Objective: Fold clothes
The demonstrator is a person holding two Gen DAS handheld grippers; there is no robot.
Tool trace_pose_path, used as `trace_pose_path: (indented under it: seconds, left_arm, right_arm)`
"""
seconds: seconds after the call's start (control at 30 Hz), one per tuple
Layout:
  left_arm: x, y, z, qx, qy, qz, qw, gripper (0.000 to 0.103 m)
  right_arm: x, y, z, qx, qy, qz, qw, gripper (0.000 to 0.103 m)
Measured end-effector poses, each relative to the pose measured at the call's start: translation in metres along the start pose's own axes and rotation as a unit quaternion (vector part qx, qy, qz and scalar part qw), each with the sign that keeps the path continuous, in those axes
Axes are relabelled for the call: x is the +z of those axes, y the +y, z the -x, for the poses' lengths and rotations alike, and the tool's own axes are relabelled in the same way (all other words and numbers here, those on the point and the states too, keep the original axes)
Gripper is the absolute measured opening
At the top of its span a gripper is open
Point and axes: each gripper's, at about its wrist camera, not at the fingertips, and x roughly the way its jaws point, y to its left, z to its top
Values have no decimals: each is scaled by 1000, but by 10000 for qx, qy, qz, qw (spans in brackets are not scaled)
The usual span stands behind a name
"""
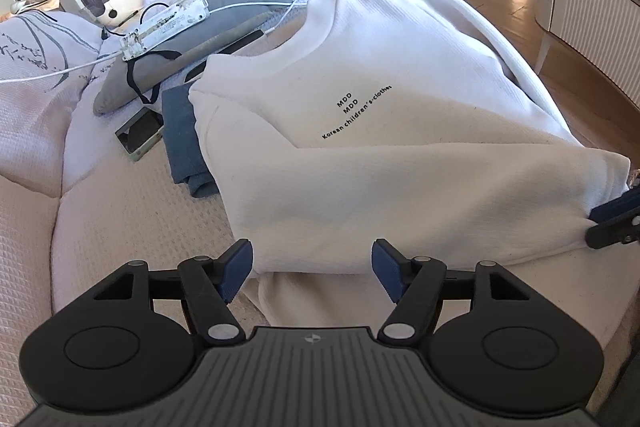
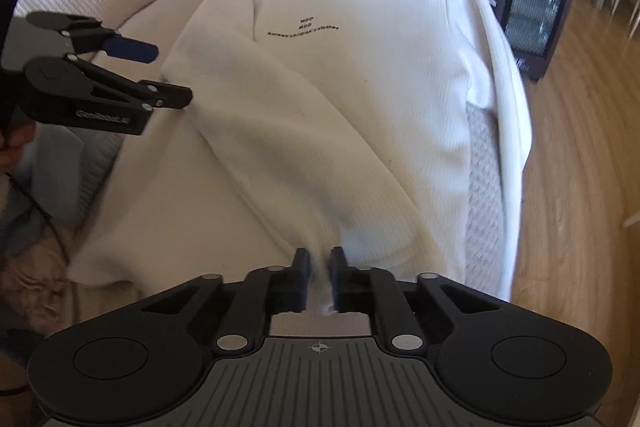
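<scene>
Right gripper [image 2: 320, 277] is pinching a tuck of white fabric, jaws nearly closed on the cuff end of the sweatshirt [image 2: 340, 99] sleeve, and the cloth is bunching up between the pads. From that pinch the folded sleeve is running away from the jaws and up to the left, crossing the chest diagonally toward the near shoulder, so its long axis is lying slantwise over the body rather than along it. The printed lettering [image 2: 303, 27] is sitting farther out, beyond the sleeve, with the collar at the far end.

Left gripper [image 1: 312, 269] is hovering with jaws wide and nothing between them, the sweatshirt's side edge lying just ahead of the fingertips and its body stretching away up and to the right. In the right wrist view it is hanging off to the left of the sleeve, apart from the cloth.

So the right hand looks to be the one in charge of the sleeve; the left is nearer the body's edge. The sofa [image 1: 120, 211] is carrying the sweatshirt.
</scene>
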Motion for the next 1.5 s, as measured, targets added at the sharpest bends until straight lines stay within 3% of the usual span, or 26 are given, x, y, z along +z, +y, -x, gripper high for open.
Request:
trace_pose_path:
  seconds: [0.2,0.4,0.6,0.8,1.1,1.4,1.5]
  left_arm:
    - [2,3,3,75,-33,-65,9999,73]
    - [1,1,3,86,20,-79,9999,73]
    - [3,11,16,43,-56,10,10000,73]
    - [18,-2,28,-357,-295,-8,9989,77]
    - [43,-43,23,-605,-431,-473,9961,77]
    - [81,-85,12,-912,-775,-1113,9866,76]
    - [90,-98,8,-1098,-964,-1288,9808,76]
  right_arm:
    - [-4,-7,24,542,66,-352,9979,9]
    - [-13,-5,-5,142,352,-265,9989,16]
    - [-7,-9,17,-24,54,-255,9997,17]
    - [-14,-48,43,-329,-327,-882,9950,17]
    - [-44,-69,39,-492,-240,-1438,9881,17]
    - [-49,-65,42,98,-447,-1556,9868,17]
    - [-48,-53,39,385,-503,-1408,9880,24]
